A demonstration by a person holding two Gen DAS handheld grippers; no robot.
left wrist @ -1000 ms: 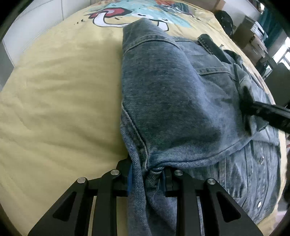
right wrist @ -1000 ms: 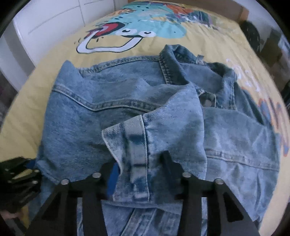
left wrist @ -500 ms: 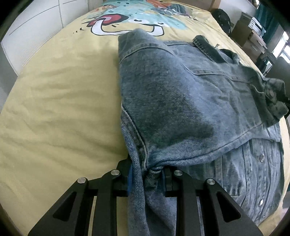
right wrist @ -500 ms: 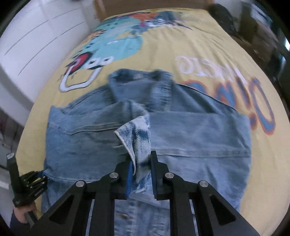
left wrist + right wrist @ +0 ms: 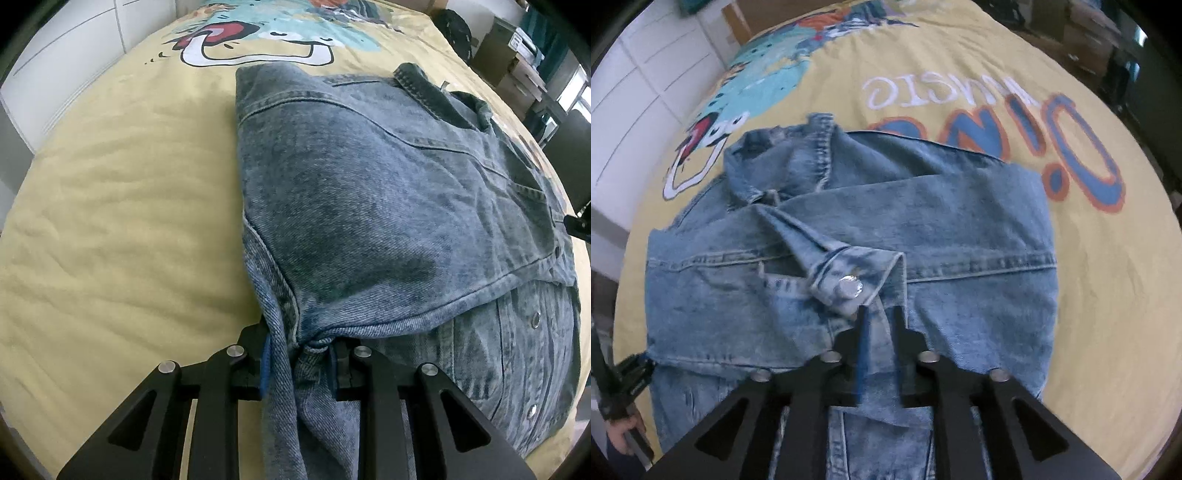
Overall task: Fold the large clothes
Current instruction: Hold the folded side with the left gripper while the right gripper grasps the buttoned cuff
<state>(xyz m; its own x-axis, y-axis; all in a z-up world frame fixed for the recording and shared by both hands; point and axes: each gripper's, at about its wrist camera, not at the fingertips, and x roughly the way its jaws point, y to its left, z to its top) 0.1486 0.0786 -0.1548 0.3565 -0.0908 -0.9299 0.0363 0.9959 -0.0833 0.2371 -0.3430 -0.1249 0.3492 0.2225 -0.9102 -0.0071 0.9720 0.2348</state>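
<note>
A blue denim jacket (image 5: 369, 203) lies spread on a yellow printed bedspread (image 5: 110, 221). My left gripper (image 5: 299, 354) is shut on a bunched fold at the jacket's near left edge. In the right wrist view the jacket (image 5: 960, 229) has a sleeve folded across its front, and the sleeve's cuff (image 5: 857, 273) with a metal button rests just ahead of my right gripper (image 5: 881, 321). Its jaws are opening, with loose denim lying between them and the pads not pressing on it. The left gripper (image 5: 631, 376) shows at the far left, held by a hand (image 5: 620, 439).
The bedspread (image 5: 1108, 295) carries a cartoon dinosaur and large lettering beyond the jacket. White cupboard doors (image 5: 635, 92) run along the left of the bed. Boxes and dark furniture (image 5: 517, 55) stand past the far right corner.
My right gripper carried the sleeve cuff rightwards across the jacket, pinched it tight, then parted its jaws with the cuff lying on the front. The left gripper kept its grip and place.
</note>
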